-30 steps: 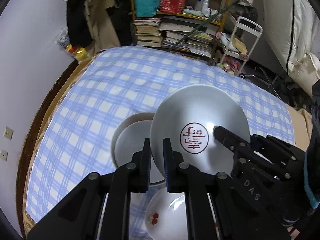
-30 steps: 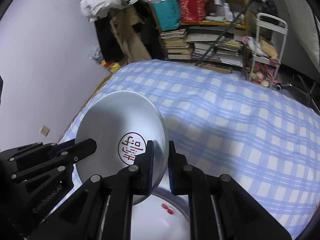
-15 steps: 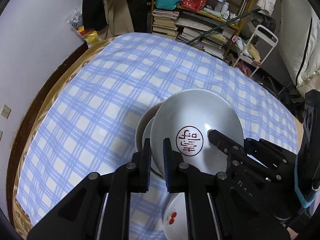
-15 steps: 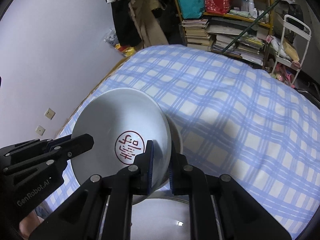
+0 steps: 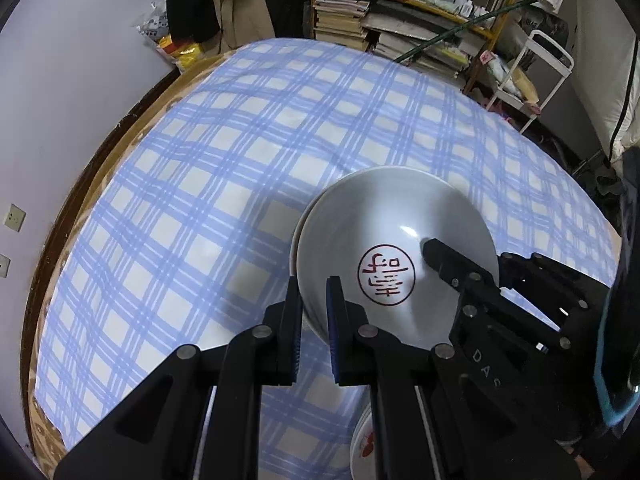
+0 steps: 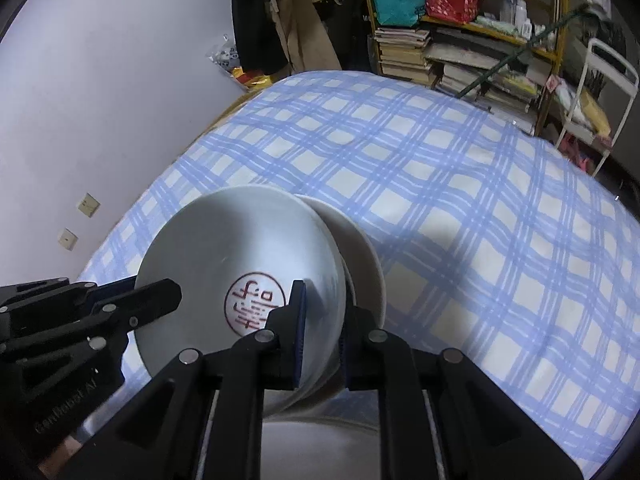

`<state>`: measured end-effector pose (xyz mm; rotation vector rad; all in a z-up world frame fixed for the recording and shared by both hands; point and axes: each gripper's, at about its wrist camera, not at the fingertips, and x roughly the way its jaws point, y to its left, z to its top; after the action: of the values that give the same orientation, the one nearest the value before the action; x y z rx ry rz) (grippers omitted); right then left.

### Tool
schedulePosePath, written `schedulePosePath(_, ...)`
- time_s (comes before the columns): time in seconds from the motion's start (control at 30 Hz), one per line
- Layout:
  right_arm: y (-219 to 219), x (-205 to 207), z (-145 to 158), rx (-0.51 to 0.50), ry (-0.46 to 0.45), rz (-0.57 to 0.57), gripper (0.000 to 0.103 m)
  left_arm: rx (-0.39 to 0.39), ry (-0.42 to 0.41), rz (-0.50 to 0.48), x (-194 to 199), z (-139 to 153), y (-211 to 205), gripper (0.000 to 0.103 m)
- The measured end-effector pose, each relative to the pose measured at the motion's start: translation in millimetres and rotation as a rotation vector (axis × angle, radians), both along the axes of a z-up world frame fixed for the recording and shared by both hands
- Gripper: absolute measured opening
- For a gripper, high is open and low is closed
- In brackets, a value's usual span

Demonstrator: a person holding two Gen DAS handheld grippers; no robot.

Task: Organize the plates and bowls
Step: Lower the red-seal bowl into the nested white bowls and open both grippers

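Note:
A white bowl with a red round seal inside hangs tilted over the checked table, held by both grippers. My left gripper is shut on its near left rim. My right gripper is shut on the opposite rim, and one of its fingers reaches into the bowl. In the right wrist view the bowl covers most of a second white bowl that sits on the cloth just below it. Only a sliver of that lower bowl's rim shows in the left wrist view. I cannot tell whether the two bowls touch.
A white plate with a red pattern lies close under the grippers. The round table's blue checked cloth ends at a wooden edge by the wall. Book shelves and a white cart stand beyond the table.
Both grippers lowered the bowl and carried it over the second bowl. That bowl lay mostly uncovered to the left before and now shows only a strip of rim. The grips have not changed.

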<state>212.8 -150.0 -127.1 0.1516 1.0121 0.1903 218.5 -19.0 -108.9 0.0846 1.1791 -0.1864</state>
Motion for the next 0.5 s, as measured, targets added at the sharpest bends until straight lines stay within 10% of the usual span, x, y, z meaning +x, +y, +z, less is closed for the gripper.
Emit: schedulePosePath(0.5, -0.1, -7.9, -3.0, -0.004, -0.072, -0.005, 0.015, -0.046, 0.037, 0.014, 9.4, -9.7, 8.3, 0.010)
